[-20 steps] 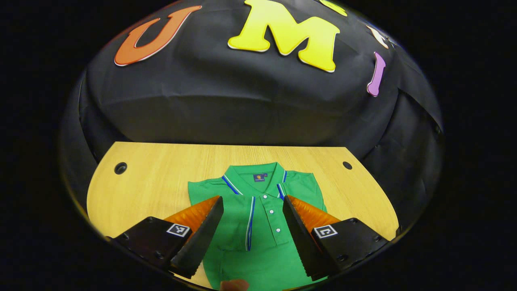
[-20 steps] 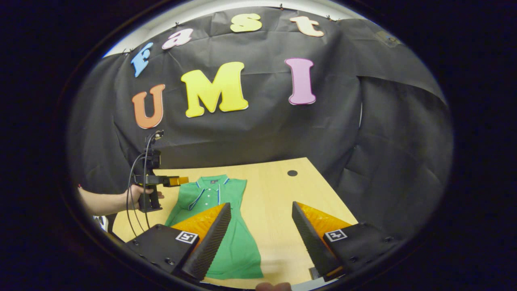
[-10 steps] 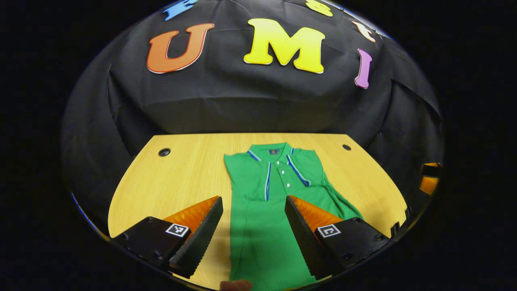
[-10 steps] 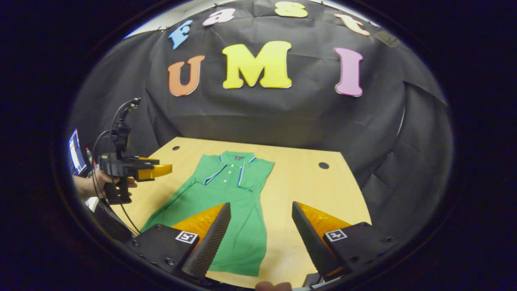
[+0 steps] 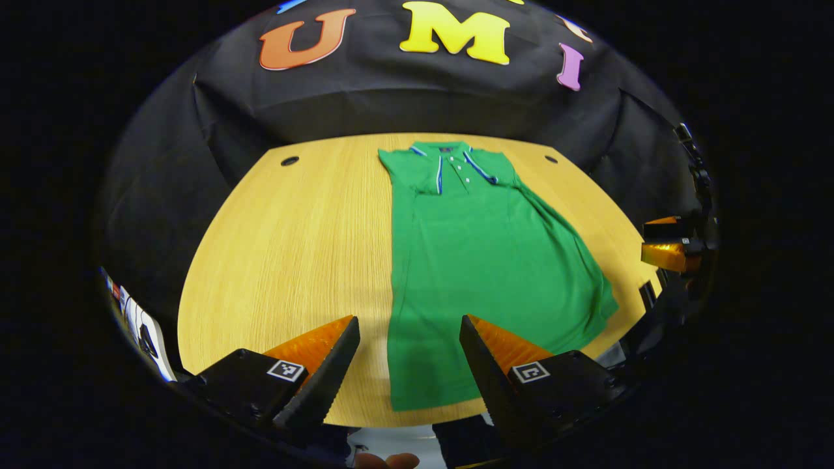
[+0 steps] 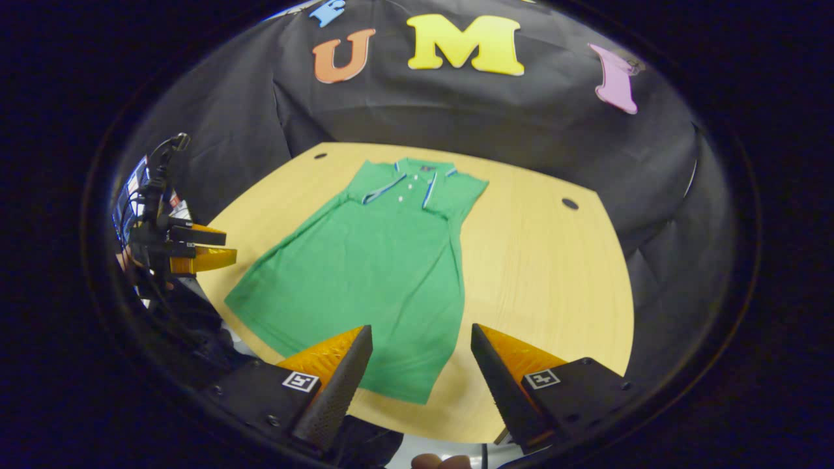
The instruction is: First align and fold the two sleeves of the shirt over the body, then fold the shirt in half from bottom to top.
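Green polo shirt lies flat on the wooden counter, sleeves judged already folded in, hem nearest both grippers. Left gripper and right gripper both gape wide, holding nothing, above the near edge. Next: pinch one hem corner each, lift together, carry evenly toward the collar. Counter's cable holes lie well clear.

Shirt flat on table, collar at 12 o'clock, hem at 6 near my fingers. My other gripper at 3 o'clock, off table edge.
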`<state>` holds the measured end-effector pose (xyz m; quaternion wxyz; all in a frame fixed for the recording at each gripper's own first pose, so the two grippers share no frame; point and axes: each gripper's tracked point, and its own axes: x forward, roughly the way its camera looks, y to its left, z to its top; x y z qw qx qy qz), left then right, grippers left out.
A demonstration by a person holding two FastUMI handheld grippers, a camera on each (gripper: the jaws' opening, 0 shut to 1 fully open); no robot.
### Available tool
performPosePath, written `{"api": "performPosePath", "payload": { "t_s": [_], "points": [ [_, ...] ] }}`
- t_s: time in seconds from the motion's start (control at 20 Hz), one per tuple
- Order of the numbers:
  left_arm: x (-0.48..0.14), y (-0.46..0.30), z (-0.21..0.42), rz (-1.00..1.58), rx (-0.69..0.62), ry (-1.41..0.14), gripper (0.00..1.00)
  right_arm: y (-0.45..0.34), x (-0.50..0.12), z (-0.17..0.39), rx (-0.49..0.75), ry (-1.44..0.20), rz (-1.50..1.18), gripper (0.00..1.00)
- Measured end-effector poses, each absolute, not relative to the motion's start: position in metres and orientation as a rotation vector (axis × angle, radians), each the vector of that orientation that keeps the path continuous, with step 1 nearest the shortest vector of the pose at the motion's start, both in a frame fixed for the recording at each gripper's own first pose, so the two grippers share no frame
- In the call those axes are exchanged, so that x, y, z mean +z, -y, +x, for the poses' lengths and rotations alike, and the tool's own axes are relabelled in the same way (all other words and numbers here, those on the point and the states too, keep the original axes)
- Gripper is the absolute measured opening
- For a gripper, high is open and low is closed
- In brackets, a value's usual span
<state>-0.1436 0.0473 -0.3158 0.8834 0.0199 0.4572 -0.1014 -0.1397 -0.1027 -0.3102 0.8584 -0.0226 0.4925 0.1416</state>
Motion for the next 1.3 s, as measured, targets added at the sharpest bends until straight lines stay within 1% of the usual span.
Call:
{"api": "performPosePath", "payload": {
  "t_s": [0.15,0.2,0.25,0.35,0.4,0.45,0.5,0.55,0.6,0.65,0.8,1.0,1.05,1.1,1.15,1.25,1.3],
  "points": [
    [-0.340,-0.049,-0.179,0.042,-0.242,-1.041,1.00,0.107,-0.342,-0.166,0.290,-1.135,-0.044,0.98],
    [-0.345,-0.051,-0.184,0.024,-0.234,-1.056,0.99,0.108,-0.352,-0.173,0.292,-1.165,-0.054,0.94],
    [-0.349,-0.052,-0.185,0.004,-0.221,-1.064,0.99,0.106,-0.361,-0.180,0.306,-1.183,-0.071,0.98],
    [-0.356,-0.050,-0.183,-0.004,-0.218,-1.069,0.99,0.103,-0.379,-0.193,0.324,-1.225,-0.091,0.98],
    [-0.359,-0.049,-0.186,0.010,-0.228,-1.071,1.00,0.102,-0.385,-0.198,0.325,-1.245,-0.093,0.94],
    [-0.361,-0.047,-0.189,0.026,-0.239,-1.079,1.00,0.100,-0.392,-0.199,0.325,-1.259,-0.092,0.98],
    [-0.363,-0.045,-0.193,0.042,-0.252,-1.085,1.00,0.100,-0.395,-0.199,0.324,-1.263,-0.096,0.98],
    [-0.364,-0.043,-0.197,0.056,-0.262,-1.091,1.00,0.100,-0.397,-0.196,0.324,-1.259,-0.108,0.94],
    [-0.368,-0.040,-0.201,0.062,-0.269,-1.102,1.00,0.101,-0.400,-0.194,0.326,-1.258,-0.124,0.99],
    [-0.371,-0.039,-0.205,0.066,-0.266,-1.118,1.00,0.102,-0.402,-0.190,0.329,-1.257,-0.137,0.98],
    [-0.372,-0.035,-0.201,0.090,-0.265,-1.093,0.99,0.101,-0.405,-0.188,0.349,-1.258,-0.167,0.99],
    [-0.373,-0.034,-0.198,0.087,-0.254,-1.061,1.00,0.097,-0.406,-0.186,0.413,-1.242,-0.215,0.98],
    [-0.374,-0.033,-0.196,0.085,-0.256,-1.054,0.99,0.096,-0.406,-0.188,0.427,-1.244,-0.219,0.93],
    [-0.374,-0.031,-0.193,0.084,-0.256,-1.047,0.97,0.095,-0.404,-0.187,0.444,-1.240,-0.235,0.91],
    [-0.373,-0.030,-0.189,0.087,-0.258,-1.036,0.92,0.092,-0.406,-0.185,0.460,-1.211,-0.264,0.64],
    [-0.373,-0.026,-0.182,0.099,-0.269,-1.008,0.48,0.092,-0.403,-0.182,0.489,-1.179,-0.351,0.10],
    [-0.374,-0.027,-0.183,0.108,-0.280,-1.009,0.26,0.092,-0.404,-0.183,0.480,-1.199,-0.359,0.11]
  ]
}}
